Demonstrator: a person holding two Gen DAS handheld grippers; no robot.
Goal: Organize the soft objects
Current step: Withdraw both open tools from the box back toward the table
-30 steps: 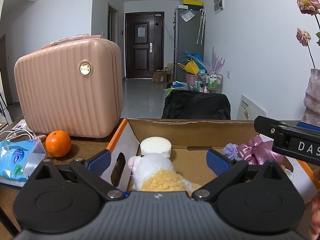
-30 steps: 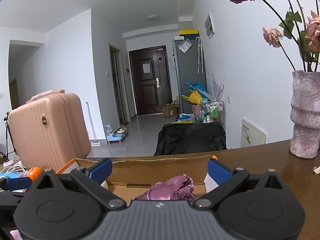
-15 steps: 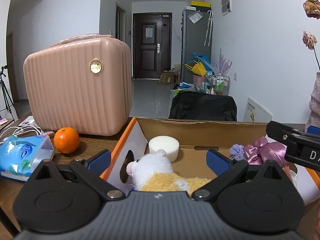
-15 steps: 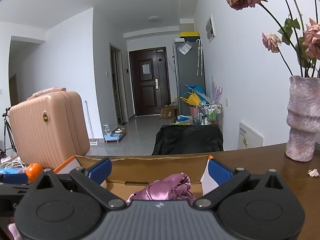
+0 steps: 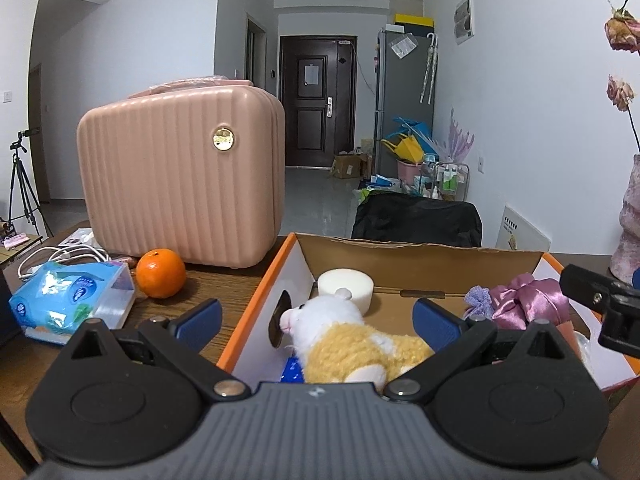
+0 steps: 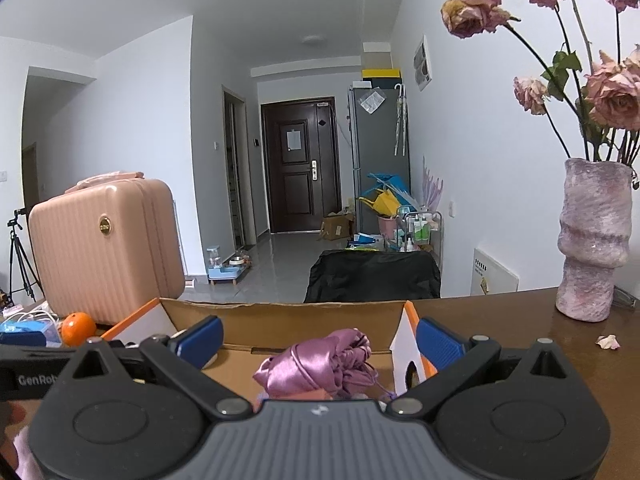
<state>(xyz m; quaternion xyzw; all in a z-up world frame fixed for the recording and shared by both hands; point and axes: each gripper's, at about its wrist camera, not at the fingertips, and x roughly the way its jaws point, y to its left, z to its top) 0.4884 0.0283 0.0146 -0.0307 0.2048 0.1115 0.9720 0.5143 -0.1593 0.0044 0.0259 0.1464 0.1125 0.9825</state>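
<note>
An open cardboard box [image 5: 420,248] with orange-edged flaps sits on the wooden table. Inside lie a white and yellow plush animal [image 5: 352,336], a round white sponge [image 5: 346,286], a small purple puff [image 5: 478,298] and a crumpled purple satin cloth [image 5: 528,304] [image 6: 320,364]. My left gripper [image 5: 316,320] hovers open just above the plush, holding nothing. My right gripper [image 6: 318,338] is open over the satin cloth at the box's right end, fingers apart and empty. The right gripper's black body [image 5: 600,300] shows at the right edge of the left wrist view.
A pink ribbed case [image 5: 184,172] stands behind the box's left end, with an orange [image 5: 161,274], a blue tissue pack [image 5: 68,300] and white cables [image 5: 60,258] beside it. A pink vase [image 6: 592,240] of dried roses stands on the table at the right, and a petal [image 6: 608,342] lies near it.
Both grippers have drawn back and up a little from the box, so more of the room shows. Both stay open and the objects in the box have not moved.
</note>
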